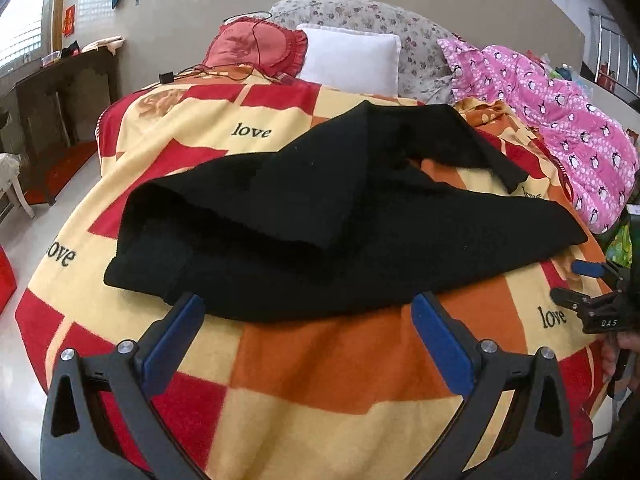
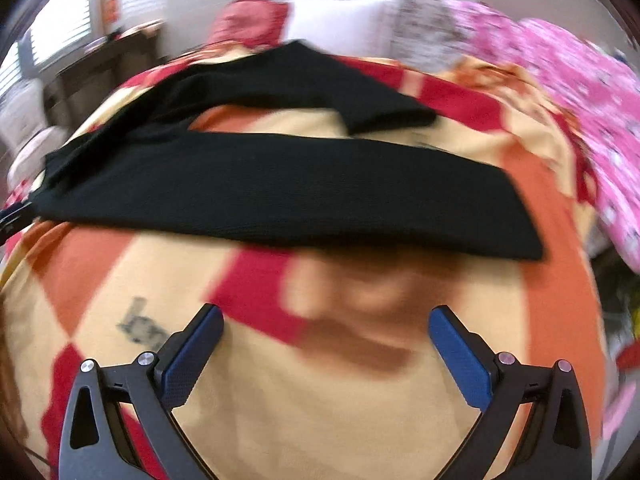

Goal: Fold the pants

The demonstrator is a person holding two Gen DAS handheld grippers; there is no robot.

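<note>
Black pants (image 1: 320, 216) lie spread on a red, orange and cream checked blanket (image 1: 320, 364). The waist end is at the left and the two legs run to the right, the far leg crumpled and partly folded over. My left gripper (image 1: 308, 308) is open and empty, its blue pads at the near edge of the waist. In the right wrist view, which is blurred, the pants (image 2: 280, 188) lie across the blanket (image 2: 280, 400), and my right gripper (image 2: 326, 320) is open and empty, short of the near leg. It also shows at the right edge of the left wrist view (image 1: 580, 284).
A red cushion (image 1: 256, 46), a white pillow (image 1: 348, 58) and a floral headboard (image 1: 400, 20) stand at the far end of the bed. A pink penguin-print quilt (image 1: 560, 128) is heaped at the right. A dark wooden table (image 1: 60, 92) stands at the left by the floor.
</note>
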